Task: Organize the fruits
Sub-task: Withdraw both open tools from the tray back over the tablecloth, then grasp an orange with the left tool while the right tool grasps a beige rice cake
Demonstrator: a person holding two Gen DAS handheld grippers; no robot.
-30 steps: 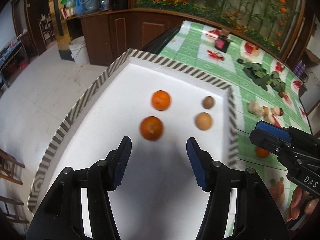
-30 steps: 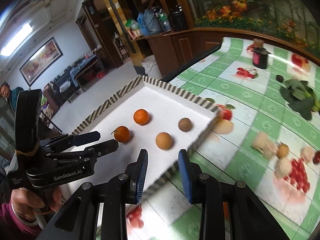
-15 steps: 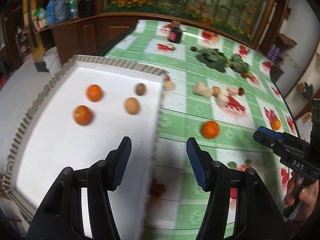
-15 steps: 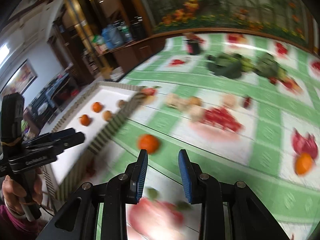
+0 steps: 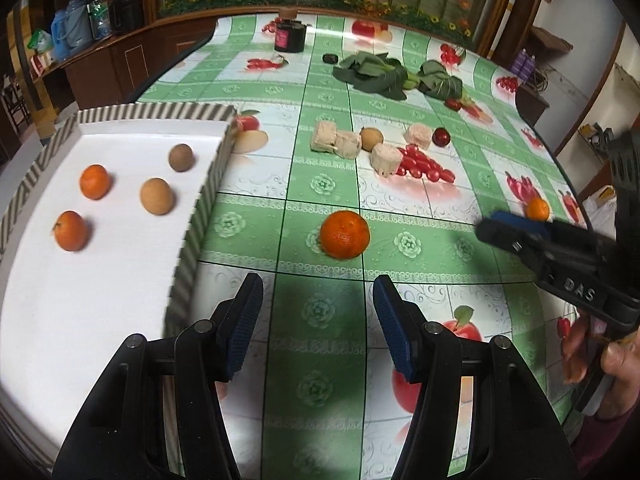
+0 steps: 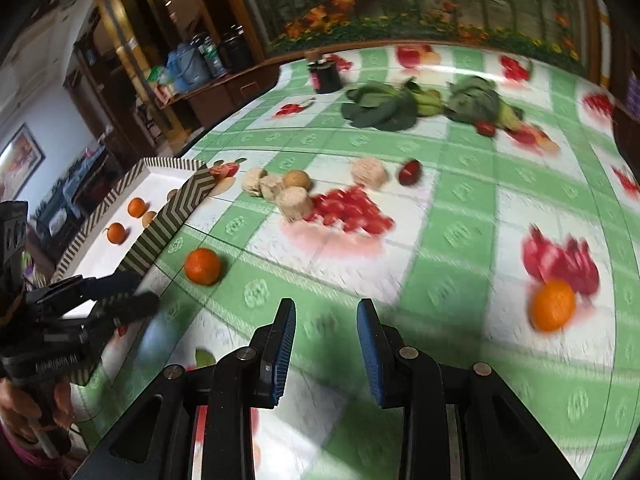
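Observation:
A white tray with a striped rim holds two oranges and two brown fruits. An orange lies on the green tablecloth just beyond my open, empty left gripper; it also shows in the right wrist view. A second loose orange lies right of my open, empty right gripper, and in the left wrist view it sits behind that gripper.
Mid-table lie pale cut chunks, a brown fruit, a dark red fruit and small red tomatoes. Leafy greens and a dark jar stand further back. The table edge runs along the right.
Both grippers have swung right, away from the tray and over the tablecloth. The loose orange now lies straight ahead of the left gripper. Both stay open.

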